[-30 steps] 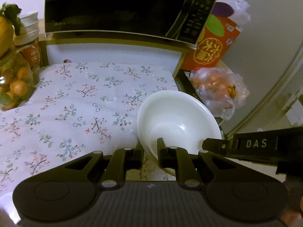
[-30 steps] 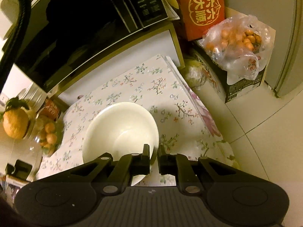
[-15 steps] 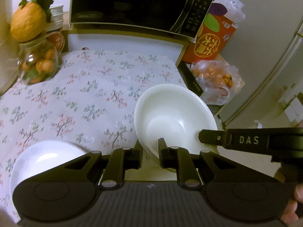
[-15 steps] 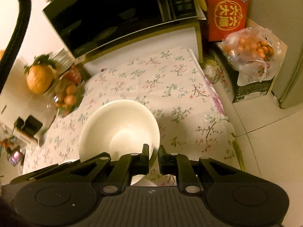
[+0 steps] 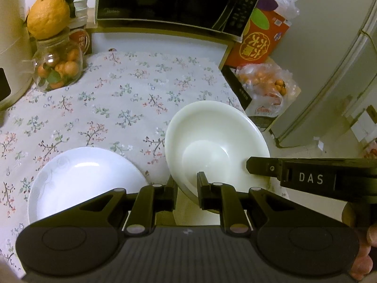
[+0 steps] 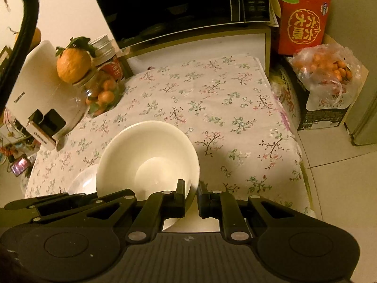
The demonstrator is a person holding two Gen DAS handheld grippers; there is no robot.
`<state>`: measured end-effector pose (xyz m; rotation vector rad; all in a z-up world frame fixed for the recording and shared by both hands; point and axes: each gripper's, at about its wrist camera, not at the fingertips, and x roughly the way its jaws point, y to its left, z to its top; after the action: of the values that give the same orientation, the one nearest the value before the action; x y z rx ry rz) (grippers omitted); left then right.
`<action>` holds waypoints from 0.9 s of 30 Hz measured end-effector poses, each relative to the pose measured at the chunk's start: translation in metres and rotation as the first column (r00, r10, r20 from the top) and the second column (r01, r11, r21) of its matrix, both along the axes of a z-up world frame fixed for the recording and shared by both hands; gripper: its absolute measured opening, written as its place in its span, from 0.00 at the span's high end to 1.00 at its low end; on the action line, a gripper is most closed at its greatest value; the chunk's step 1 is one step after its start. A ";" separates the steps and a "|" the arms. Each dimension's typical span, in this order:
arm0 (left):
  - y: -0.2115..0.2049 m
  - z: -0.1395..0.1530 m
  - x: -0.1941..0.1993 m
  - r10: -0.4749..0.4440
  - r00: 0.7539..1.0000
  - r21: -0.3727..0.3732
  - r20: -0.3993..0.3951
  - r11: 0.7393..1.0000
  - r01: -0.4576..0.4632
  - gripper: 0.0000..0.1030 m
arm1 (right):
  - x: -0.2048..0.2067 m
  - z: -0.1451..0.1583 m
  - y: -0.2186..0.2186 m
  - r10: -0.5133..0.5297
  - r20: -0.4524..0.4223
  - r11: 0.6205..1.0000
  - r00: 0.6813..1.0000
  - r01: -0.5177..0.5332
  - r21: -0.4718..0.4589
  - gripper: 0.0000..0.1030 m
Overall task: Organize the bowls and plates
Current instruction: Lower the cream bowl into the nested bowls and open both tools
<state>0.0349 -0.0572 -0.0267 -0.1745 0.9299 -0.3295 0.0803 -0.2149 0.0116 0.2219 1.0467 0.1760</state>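
Note:
A large white bowl [image 5: 216, 141] is held above the floral tablecloth by both grippers. My left gripper [image 5: 186, 185] is shut on the bowl's near left rim. My right gripper [image 6: 190, 194] is shut on the bowl's [image 6: 146, 158] near right rim; its body shows in the left wrist view [image 5: 313, 176] at the bowl's right side. A white plate [image 5: 84, 181] lies on the tablecloth at the near left, beside and below the bowl. In the right wrist view the plate [image 6: 82, 182] peeks out from under the bowl's left edge.
A microwave [image 5: 174, 2] stands at the back of the table. A glass jar of small oranges [image 5: 56, 68] with a big citrus on top and a white appliance [image 6: 44, 99] stand at the left. A red box [image 5: 259, 40] and a bag of oranges [image 5: 264, 85] lie right of the table.
Both grippers pulled back and rose with the bowl, so more of the table shows. The white plate at the near left came into full view.

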 end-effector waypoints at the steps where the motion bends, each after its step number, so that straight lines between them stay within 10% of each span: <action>1: 0.000 -0.001 -0.001 -0.004 1.000 -0.005 -0.011 1.000 0.004 0.86 | -0.003 0.000 0.000 0.002 0.000 1.000 1.000 -0.002 -0.002 0.89; 27: -0.021 -0.023 -0.022 -0.080 0.997 0.197 -0.005 0.977 0.079 0.78 | -0.021 -0.030 -0.001 0.037 -0.120 0.999 0.992 -0.037 0.002 0.88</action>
<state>0.0125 -0.0780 -0.0493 0.0450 0.9627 -0.3096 0.0591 -0.2163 -0.0182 0.2147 1.1712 0.1982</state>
